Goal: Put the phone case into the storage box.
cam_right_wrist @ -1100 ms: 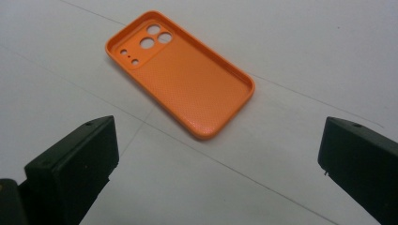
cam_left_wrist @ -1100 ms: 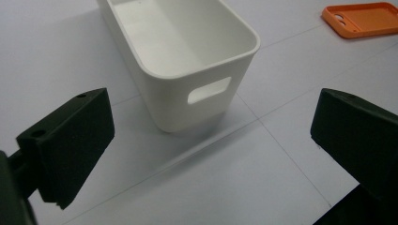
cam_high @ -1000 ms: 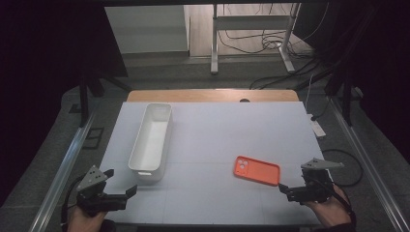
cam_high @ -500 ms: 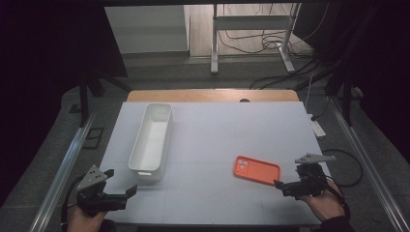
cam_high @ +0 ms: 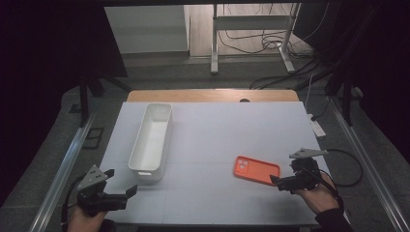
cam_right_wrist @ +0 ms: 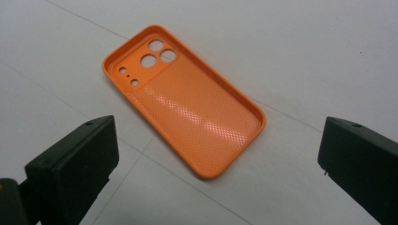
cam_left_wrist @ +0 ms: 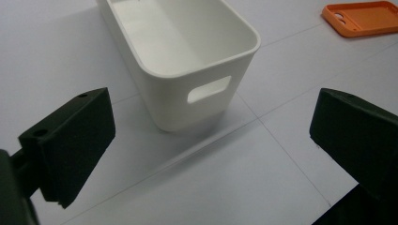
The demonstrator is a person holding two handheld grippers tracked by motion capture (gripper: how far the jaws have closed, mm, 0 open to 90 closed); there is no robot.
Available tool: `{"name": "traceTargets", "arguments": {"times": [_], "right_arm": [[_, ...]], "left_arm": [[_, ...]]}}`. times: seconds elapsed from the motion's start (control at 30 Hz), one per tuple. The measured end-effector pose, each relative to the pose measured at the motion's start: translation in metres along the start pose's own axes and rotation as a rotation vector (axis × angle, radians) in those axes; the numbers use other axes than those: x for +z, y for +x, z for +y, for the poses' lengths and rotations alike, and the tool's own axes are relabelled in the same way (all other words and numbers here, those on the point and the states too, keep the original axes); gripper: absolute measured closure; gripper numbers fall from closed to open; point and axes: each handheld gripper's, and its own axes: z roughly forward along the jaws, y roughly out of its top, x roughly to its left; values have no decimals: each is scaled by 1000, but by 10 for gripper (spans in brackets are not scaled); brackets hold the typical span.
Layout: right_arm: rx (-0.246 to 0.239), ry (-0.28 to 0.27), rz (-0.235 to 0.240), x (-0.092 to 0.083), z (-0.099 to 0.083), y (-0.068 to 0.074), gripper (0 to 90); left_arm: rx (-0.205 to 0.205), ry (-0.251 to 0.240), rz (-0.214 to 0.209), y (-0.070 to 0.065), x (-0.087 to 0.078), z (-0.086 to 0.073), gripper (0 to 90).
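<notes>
White worktop (cam_high: 217, 145) under dark surroundings: my right gripper (cam_high: 279, 181) has edged forward over the last second, its fingers spread wide and empty, the orange phone case (cam_right_wrist: 183, 99) now lying flat just ahead, between them. My left gripper (cam_high: 123, 195) waits open, the white bin (cam_left_wrist: 187, 56) just beyond its fingers. A pickup looks close.

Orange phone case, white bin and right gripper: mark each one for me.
Orange phone case (cam_right_wrist: 187, 105): right gripper view, on its textured inner floor.
White bin (cam_left_wrist: 206, 51): left gripper view, on its inner end wall.
Right gripper (cam_high: 276, 181): high view, between its open jaw tips.
</notes>
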Motion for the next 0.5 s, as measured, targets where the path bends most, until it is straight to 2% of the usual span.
{"name": "traceTargets", "arguments": {"times": [0.5], "right_arm": [[-14, 13, 9, 16, 16, -2, 0]], "left_arm": [[1, 3, 1, 0, 1, 0, 17]]}}
